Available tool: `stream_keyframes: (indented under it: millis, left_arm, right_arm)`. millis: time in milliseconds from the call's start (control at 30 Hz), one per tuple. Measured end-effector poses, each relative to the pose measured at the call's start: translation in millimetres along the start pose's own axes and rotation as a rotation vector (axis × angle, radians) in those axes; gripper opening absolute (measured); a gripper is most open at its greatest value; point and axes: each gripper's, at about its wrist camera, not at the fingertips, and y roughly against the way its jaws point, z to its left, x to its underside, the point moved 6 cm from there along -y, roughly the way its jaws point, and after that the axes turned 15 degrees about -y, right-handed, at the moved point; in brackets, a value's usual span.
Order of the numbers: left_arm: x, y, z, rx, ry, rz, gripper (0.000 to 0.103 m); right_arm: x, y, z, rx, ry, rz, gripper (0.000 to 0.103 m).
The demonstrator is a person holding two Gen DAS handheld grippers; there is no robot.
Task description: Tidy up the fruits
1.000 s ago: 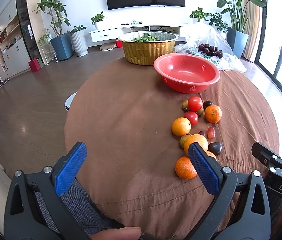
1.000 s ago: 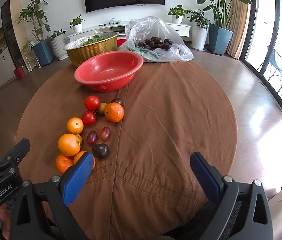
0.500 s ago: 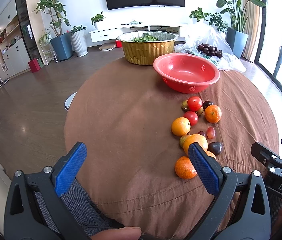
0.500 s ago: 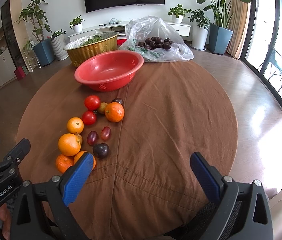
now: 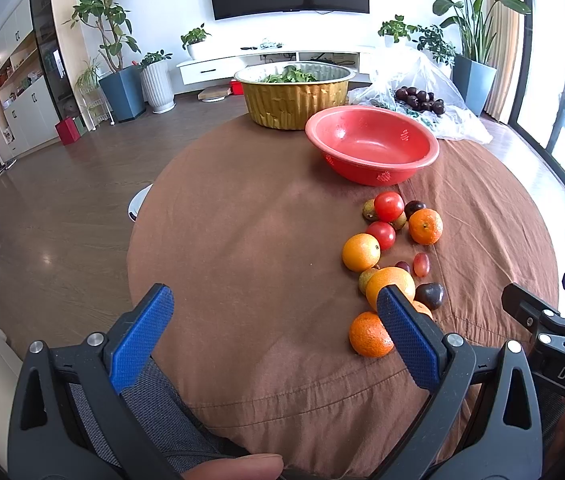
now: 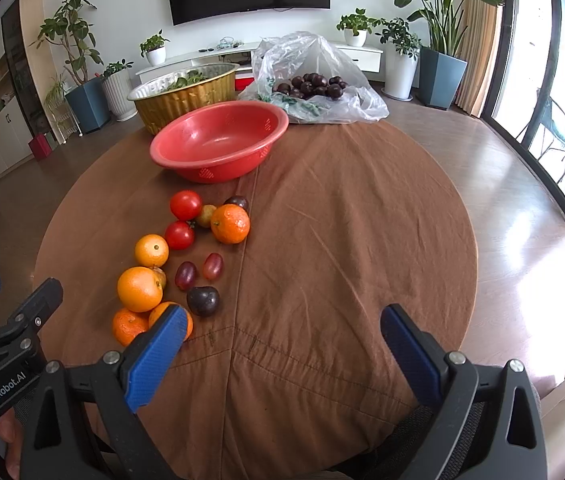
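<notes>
Both tools are held low at the near edge of the counter point(image 6: 362, 220), which is round and covered by a loose brown cloth. The left gripper point(image 5: 274, 344) has its jaws wide apart and holds nothing. The right gripper point(image 6: 282, 352) is likewise spread and empty.

Risks, largest first:
- The cloth is wrinkled. A dragging jaw could pull it and set the round fruit rolling toward the edge.
- The fruits point(image 6: 186, 256) lie in a tight cluster, several touching. Closing on one orange point(image 6: 139, 289) may nudge its neighbours away.
- The tomatoes point(image 6: 185, 205) and grapes point(image 6: 213, 266) are likely soft; a hard squeeze could split them.

Containers, largest first:
- Gold foil basin point(image 6: 178, 100): leafy greens.
- Red bowl point(image 6: 218, 146), just beyond the cluster: empty.
- Clear plastic bag point(image 6: 314, 76): dark round fruit.
</notes>
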Motion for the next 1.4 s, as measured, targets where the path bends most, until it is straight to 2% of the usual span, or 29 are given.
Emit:
stream_keyframes:
  millis: [700, 967, 1067, 1233, 1333, 1400]
  left_arm:
    - [0.7, 0.3, -1.1, 0.002, 0.000, 0.002, 0.103]
    - [7.6, -2.0, -1.9, 0.050, 0.015, -0.023, 0.103]
    - [10.7, -0.3, 3.3, 0.098, 0.009, -0.067, 0.103]
    - [14.9, 2.9, -4.3, 0.184, -0.089, -0.130, 0.103]
    - [22.0, 1.0, -9.5, 0.156, -0.160, -0.114, 0.103]
    - [26.3, -5.0, -13.6, 0.169, -0.204, -0.072, 0.103]
  right_arm:
    - [1.1, -0.5, 0.4, -0.002, -0.001, 0.003, 0.099]
    - [0.2, -1.5, 2.4, -0.004, 0.001, 0.004, 0.099]
    - [0.5, 2.7, 1.9, -0.041, 0.008, 0.002, 0.099]
    - [4.4, 2.8, -1.5, -0.142, 0.002, 0.017, 0.099]
    - [8.9, 2.5, -1.4, -0.192, 0.012, 0.023, 0.099]
    - [13.3, 2.9, 0.9, -0.233, 0.030, 0.030, 0.099]
